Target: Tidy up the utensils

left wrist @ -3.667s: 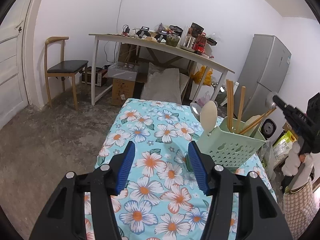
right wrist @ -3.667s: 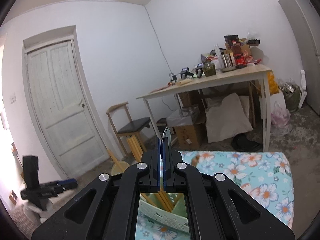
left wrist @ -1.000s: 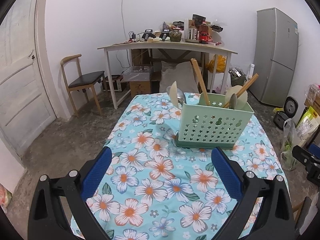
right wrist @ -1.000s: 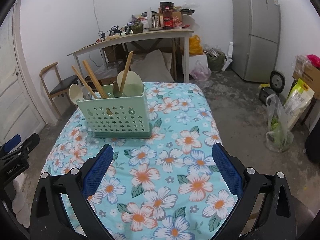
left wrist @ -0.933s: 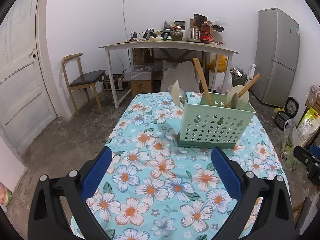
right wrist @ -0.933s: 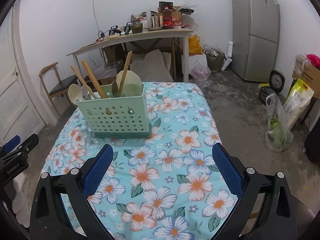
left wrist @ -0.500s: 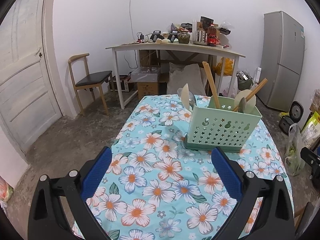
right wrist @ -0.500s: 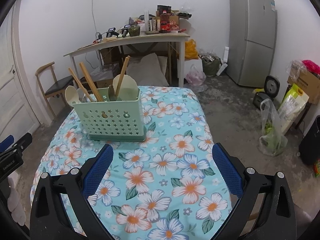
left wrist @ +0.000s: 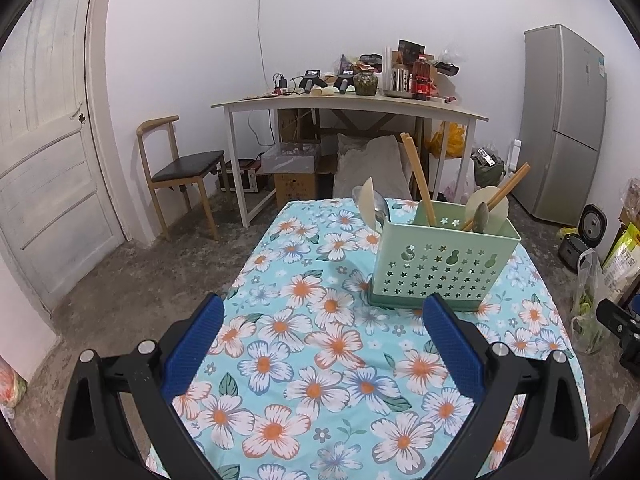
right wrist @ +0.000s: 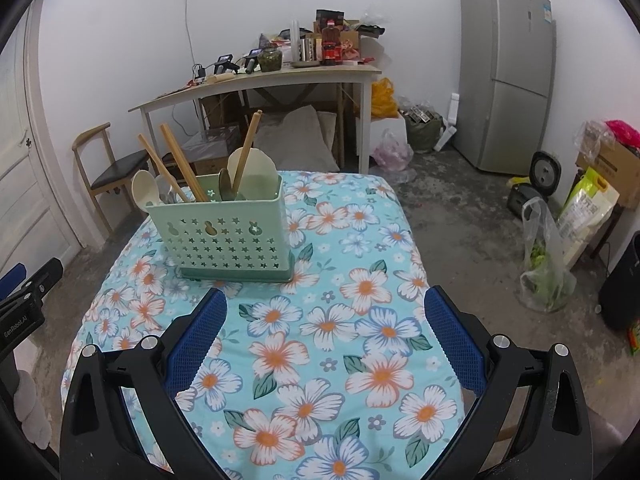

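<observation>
A pale green perforated utensil holder (left wrist: 444, 264) (right wrist: 224, 236) stands upright on the floral tablecloth (left wrist: 320, 344) (right wrist: 340, 320). It holds wooden chopsticks (left wrist: 418, 180) (right wrist: 182, 172), pale spoons (right wrist: 144, 190) and a round flat utensil (left wrist: 490, 204). My left gripper (left wrist: 320, 316) is open and empty, held back above the near part of the table. My right gripper (right wrist: 324, 312) is open and empty, also back from the holder. The left gripper shows at the left edge of the right wrist view (right wrist: 28, 284).
A white table (left wrist: 352, 104) loaded with clutter stands at the back wall, with boxes and a sack under it. A wooden chair (left wrist: 180, 168) and a door (left wrist: 44, 160) are at the left. A grey fridge (right wrist: 508, 76) and bags (right wrist: 548, 264) are on the right floor.
Since 3.7 s ago the right gripper has released a utensil into the holder and opened wide; the left has opened wider. Both have drawn back from the holder. In the last second they drifted slightly.
</observation>
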